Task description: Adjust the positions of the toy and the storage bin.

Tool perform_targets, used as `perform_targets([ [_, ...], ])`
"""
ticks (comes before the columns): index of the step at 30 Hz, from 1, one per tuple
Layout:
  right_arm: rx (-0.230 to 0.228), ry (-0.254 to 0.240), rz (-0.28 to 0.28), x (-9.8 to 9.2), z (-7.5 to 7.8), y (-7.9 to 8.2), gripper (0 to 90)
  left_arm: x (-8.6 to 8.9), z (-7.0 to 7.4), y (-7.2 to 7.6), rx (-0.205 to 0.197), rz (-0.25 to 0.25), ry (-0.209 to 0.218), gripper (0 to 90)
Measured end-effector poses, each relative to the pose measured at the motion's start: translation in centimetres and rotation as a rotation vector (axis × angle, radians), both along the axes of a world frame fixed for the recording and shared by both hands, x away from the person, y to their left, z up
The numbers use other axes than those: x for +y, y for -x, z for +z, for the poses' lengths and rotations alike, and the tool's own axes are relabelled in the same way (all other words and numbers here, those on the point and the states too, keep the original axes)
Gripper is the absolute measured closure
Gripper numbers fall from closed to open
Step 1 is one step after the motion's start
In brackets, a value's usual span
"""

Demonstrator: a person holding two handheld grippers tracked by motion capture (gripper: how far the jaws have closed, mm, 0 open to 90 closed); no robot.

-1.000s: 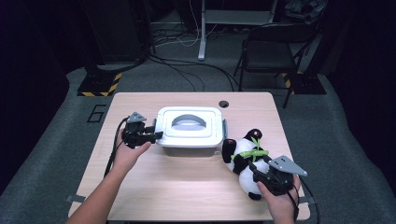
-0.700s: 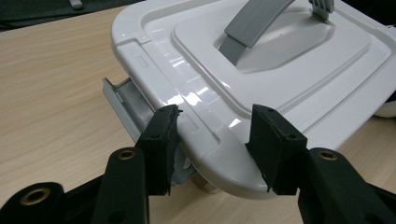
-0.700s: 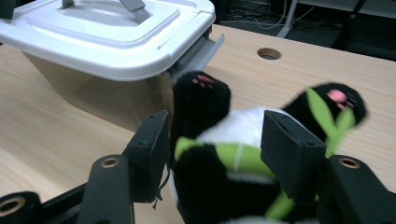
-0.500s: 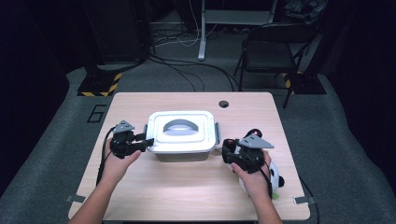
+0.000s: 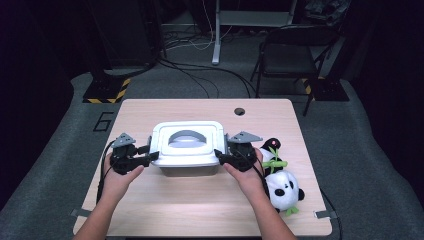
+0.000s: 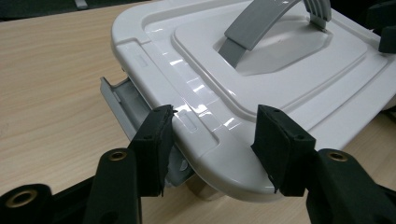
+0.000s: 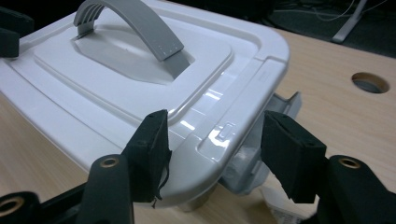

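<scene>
The left gripper (image 5: 153, 157) sits at the left end of the white storage box (image 5: 186, 150), and its jaws, which have just been opening, stand partly apart with the lid's short edge between them. In the left gripper view (image 6: 214, 140) one pad lies against the grey latch (image 6: 122, 103) below the lid's rim while the other stands beside the glossy rim; whether either presses on the plastic I cannot tell, so this reads as an open straddle and not a firm grip. The right gripper (image 5: 219, 156) mirrors it at the box's right end, jaws fairly wide. In the right gripper view (image 7: 215, 140) the lid's rounded corner fills the gap, one pad close over the rim, the other clear of it beside the grey latch (image 7: 284, 106) that hangs out from under the lid. The box rests on the light wooden table (image 5: 165, 205), about midway across it, between the two hands. Its lid (image 6: 261, 60) is on, white and shiny, with a recessed centre panel and a grey arched handle (image 7: 140, 32) lying across it. A panda plush toy (image 5: 282, 187) lies on the table just right of the right hand (image 5: 247, 175), well clear of the box. A round cable hole (image 5: 239, 111) shows in the table on the far side, right of the box.
</scene>
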State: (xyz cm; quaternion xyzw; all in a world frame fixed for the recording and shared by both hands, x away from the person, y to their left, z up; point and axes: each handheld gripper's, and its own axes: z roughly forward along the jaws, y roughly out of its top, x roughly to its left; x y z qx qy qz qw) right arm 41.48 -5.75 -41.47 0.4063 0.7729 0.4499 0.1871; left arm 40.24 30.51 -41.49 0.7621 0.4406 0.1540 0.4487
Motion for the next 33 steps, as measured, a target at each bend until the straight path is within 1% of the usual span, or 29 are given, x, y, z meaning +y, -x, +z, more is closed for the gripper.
perform_targets([
  [1, 0.009, -0.005, -0.003, 0.1, -0.1, -0.1, 41.4, 0.0, 0.0, 0.0, 0.004, 0.002, 0.0, 46.1],
  [2, 0.015, -0.005, -0.003, 0.2, -0.2, -0.2, 41.7, -0.1, -0.1, 0.0, -0.002, 0.01, 0.003, 45.9],
  [4, 0.027, -0.024, 0.01, 0.2, -0.3, -0.2, 42.8, -0.2, 0.0, 0.1, 0.004, 0.002, -0.005, 45.9],
  [5, 0.029, -0.025, 0.015, 0.3, -0.3, -0.1, 41.2, -0.3, 0.0, 0.2, -0.001, 0.004, -0.009, 45.9],
  [7, 0.02, -0.012, 0.014, 0.5, -0.3, 0.2, 40.3, -0.2, 0.0, 0.4, -0.003, -0.003, -0.014, 46.1],
  [9, 0.01, -0.005, 0.013, 0.5, -0.3, 0.5, 40.3, -0.1, 0.0, 0.7, -0.001, -0.004, 0.008, 47.1],
  [11, 0.009, -0.005, 0.007, 0.6, -0.3, 0.9, 41.2, 0.0, -0.1, 1.0, -0.004, -0.006, 0.017, 47.1],
  [14, 0.006, -0.001, 0.008, 0.7, -0.2, 1.5, 41.8, 0.1, -0.2, 1.0, -0.018, 0.007, 0.01, 47.0],
  [15, 0.006, -0.003, 0.008, 0.8, -0.1, 1.7, 43.3, 0.2, -0.2, 0.9, -0.013, 0.014, 0.012, 46.9],
  [17, 0.004, 0.0, 0.009, 1.0, -0.1, 2.1, 44.1, 0.6, -0.3, 0.7, 0.007, 0.003, 0.025, 46.8],
  [19, -0.009, 0.014, 0.008, 1.2, -0.1, 2.6, 44.2, 0.8, -0.3, 0.8, 0.017, 0.0, 0.031, 46.9],
  [21, -0.016, 0.021, 0.008, 1.3, -0.1, 3.0, 44.3, 0.7, -0.3, 1.0, 0.02, 0.004, 0.031, 46.8],
  [23, -0.017, 0.027, 0.015, 1.3, 0.0, 3.2, 44.7, 0.5, -0.2, 1.3, 0.015, 0.004, 0.017, 46.8],
  [27, -0.008, 0.032, 0.01, 0.7, 0.1, 3.3, 45.2, 0.0, -0.1, 2.0, 0.022, -0.021, 0.03, 46.7],
  [29, -0.005, 0.03, 0.004, 0.2, 0.0, 3.3, 45.2, -0.4, -0.1, 2.4, 0.013, -0.03, 0.033, 46.7],
  [30, -0.006, 0.032, -0.002, 0.0, 0.0, 3.3, 44.9, -0.7, 0.0, 2.6, 0.014, -0.045, 0.034, 46.7],
  [33, -0.005, 0.018, -0.021, -0.8, -0.1, 3.1, 44.0, -1.5, 0.2, 3.3, 0.01, -0.074, 0.02, 46.8],
])
